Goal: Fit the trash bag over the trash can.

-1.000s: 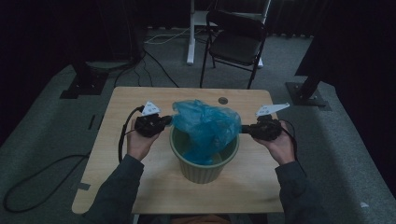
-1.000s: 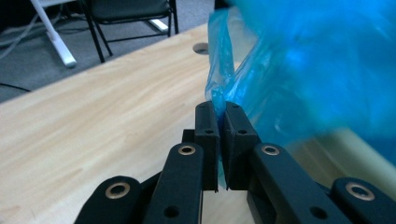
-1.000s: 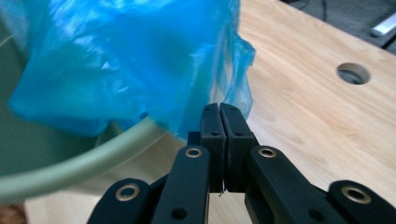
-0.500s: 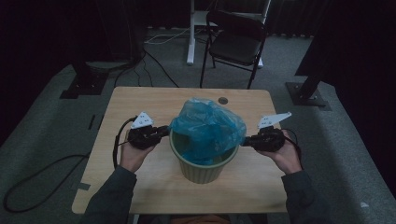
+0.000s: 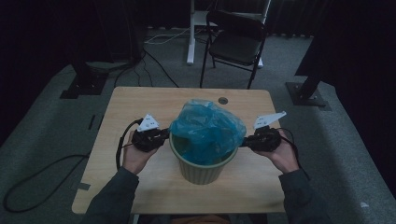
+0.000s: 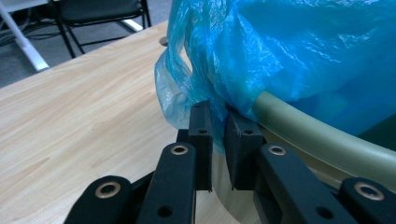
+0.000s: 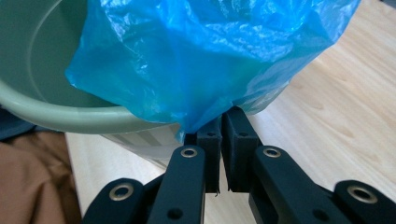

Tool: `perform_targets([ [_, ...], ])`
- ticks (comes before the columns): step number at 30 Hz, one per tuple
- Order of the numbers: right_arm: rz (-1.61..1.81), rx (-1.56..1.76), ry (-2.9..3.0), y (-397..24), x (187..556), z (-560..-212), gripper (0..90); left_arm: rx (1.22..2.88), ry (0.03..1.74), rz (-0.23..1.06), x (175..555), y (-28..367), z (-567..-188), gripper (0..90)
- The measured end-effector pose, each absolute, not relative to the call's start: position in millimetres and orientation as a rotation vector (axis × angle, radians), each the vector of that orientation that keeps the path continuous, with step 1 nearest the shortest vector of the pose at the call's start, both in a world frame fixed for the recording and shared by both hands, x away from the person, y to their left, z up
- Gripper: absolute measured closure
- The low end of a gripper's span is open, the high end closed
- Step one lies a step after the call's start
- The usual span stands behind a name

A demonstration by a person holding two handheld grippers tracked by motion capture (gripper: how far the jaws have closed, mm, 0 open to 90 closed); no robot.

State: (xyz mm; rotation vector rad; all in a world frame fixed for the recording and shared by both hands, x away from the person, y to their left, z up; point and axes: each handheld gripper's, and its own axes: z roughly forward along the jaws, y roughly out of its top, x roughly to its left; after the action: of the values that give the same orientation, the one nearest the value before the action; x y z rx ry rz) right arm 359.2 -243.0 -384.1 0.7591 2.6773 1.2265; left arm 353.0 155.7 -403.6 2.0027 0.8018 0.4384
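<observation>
A: From the high view, where do things stand?

B: A pale green round plastic bin (image 5: 201,164) stands in the middle of the light wooden surface (image 5: 140,100). A thin, crinkled blue plastic bag (image 5: 207,130) sits in its mouth and billows above the rim. The left gripper (image 5: 164,135) is at the bin's left side, the right gripper (image 5: 243,141) at its right, each at the bag's edge. A black folding chair (image 5: 236,42) stands on the grey floor beyond the surface.

A: And the left gripper view?

B: The left gripper (image 6: 218,122) has its jaws nearly together, with a fold of the blue bag (image 6: 299,51) pinched between them, just outside the bin's green rim (image 6: 322,135). The bag hangs over that rim here. These jaws have just been easing and tightening a little on the film.

A: The right gripper view?

B: The right gripper (image 7: 220,122) has its jaws clamped on a hanging corner of the bag (image 7: 205,60), with only a sliver of gap between them. The bin's rim (image 7: 60,116) curves off to the left, and the bag drapes over it.
</observation>
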Motion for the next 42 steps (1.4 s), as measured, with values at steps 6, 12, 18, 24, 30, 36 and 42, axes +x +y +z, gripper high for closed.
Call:
perform_targets([
  [6, 1.207, 0.805, 2.647, -240.8, 375.7, -382.4, 86.7, 1.990, 0.831, 0.460, 369.4, 153.2, -401.6, 81.6],
  [12, 1.225, 0.832, 2.636, -244.4, 383.0, -386.7, 86.0, 1.959, 0.871, 0.430, 374.5, 165.3, -407.8, 76.6],
  [18, 1.235, 0.850, 2.602, -253.3, 379.0, -380.3, 79.8, 1.891, 0.895, 0.460, 367.1, 187.5, -397.8, 70.1],
  [24, 1.255, 0.862, 2.569, -259.7, 376.1, -374.8, 72.1, 1.838, 0.845, 0.462, 363.0, 190.8, -382.0, 64.7],
  [30, 1.305, 0.857, 2.562, -265.0, 374.2, -371.0, 66.8, 1.847, 0.775, 0.434, 366.5, 176.8, -374.3, 59.2],
  [36, 1.402, 0.810, 2.576, -267.5, 370.7, -365.1, 60.4, 1.877, 0.769, 0.432, 372.9, 163.2, -374.4, 58.0],
  [42, 1.449, 0.796, 2.568, -263.5, 372.1, -361.3, 57.8, 1.894, 0.771, 0.435, 375.1, 157.8, -375.5, 65.5],
])
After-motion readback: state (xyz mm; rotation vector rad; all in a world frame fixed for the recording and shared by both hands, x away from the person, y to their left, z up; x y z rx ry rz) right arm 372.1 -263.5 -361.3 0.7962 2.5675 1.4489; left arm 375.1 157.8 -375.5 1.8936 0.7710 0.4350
